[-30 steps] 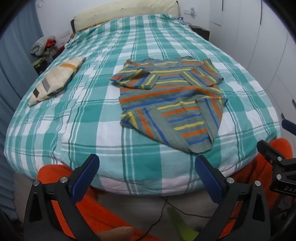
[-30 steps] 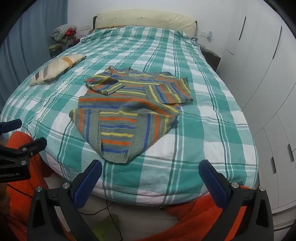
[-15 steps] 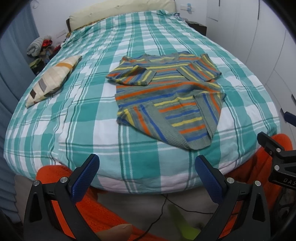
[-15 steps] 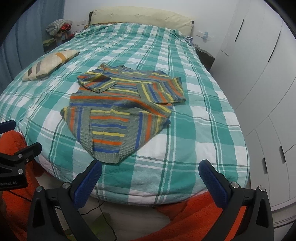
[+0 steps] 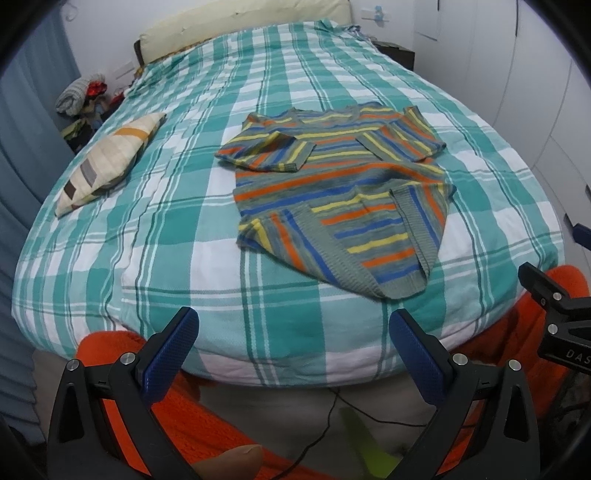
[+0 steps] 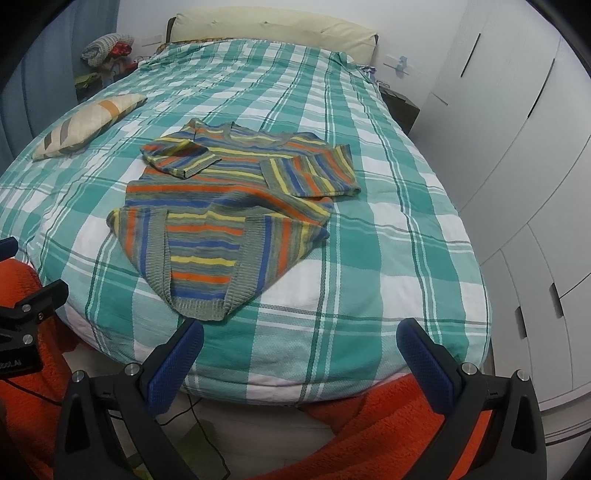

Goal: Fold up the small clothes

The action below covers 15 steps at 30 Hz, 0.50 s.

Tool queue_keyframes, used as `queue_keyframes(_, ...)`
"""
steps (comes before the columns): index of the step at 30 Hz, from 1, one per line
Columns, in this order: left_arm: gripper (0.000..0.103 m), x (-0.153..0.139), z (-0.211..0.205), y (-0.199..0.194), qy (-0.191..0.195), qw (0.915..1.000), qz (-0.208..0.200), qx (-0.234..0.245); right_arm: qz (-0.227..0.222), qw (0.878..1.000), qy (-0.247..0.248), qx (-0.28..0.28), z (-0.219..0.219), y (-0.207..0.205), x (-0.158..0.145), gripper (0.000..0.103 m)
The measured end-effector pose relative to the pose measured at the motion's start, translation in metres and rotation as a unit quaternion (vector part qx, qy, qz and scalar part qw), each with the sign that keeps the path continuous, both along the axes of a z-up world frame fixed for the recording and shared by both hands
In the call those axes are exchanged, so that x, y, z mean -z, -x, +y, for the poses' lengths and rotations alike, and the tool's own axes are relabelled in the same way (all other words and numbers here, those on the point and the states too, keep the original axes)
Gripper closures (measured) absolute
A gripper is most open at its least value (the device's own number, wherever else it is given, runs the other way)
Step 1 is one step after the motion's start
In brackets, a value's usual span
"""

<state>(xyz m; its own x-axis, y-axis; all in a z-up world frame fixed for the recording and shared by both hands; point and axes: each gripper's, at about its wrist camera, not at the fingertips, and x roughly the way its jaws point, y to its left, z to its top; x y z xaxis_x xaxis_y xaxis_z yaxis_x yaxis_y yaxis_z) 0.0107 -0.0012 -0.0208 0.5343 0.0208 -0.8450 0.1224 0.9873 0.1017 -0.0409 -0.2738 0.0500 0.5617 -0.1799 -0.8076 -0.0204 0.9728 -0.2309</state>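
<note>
A small striped knit sweater [image 5: 340, 192] in grey, orange, blue and yellow lies on the green plaid bed [image 5: 147, 236]. Both sleeves are folded in over the chest and the two bottom corners are turned inward, so the hem ends in a point near the bed's front edge. It also shows in the right wrist view [image 6: 229, 206]. My left gripper [image 5: 291, 343] is open and empty, held below the front edge of the bed. My right gripper [image 6: 301, 350] is open and empty, just short of the sweater's pointed hem. Neither touches the sweater.
A striped pillow [image 5: 107, 162] lies on the bed's left side. A cream headboard cushion [image 6: 273, 29] is at the far end. White wardrobe doors [image 6: 517, 147] stand on the right. Orange cloth [image 6: 388, 428] hangs under the bed's front edge. Clutter [image 5: 81, 99] sits at the far left.
Both grippers have shifted a little, so the bed and sweater sit slightly differently in each view. The sweater lies as before. Both grippers stay open.
</note>
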Motion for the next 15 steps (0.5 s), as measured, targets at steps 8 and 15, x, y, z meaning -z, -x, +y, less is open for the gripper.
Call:
queue_keyframes(8, 0.0, 0.0034, -0.0036, -0.0016, -0.006, 1.0, 0.008, -0.001, 0.006, 1.0, 0.0, 0.004, 0.0001, -0.0003, 0.0039, 0.0)
queue_keyframes(15, 0.0, 0.0069, -0.0069, -0.0005, -0.015, 0.9998, 0.016, 0.004, 0.009, 1.0, -0.002, 0.007, -0.0013, 0.0002, 0.0063, 0.0)
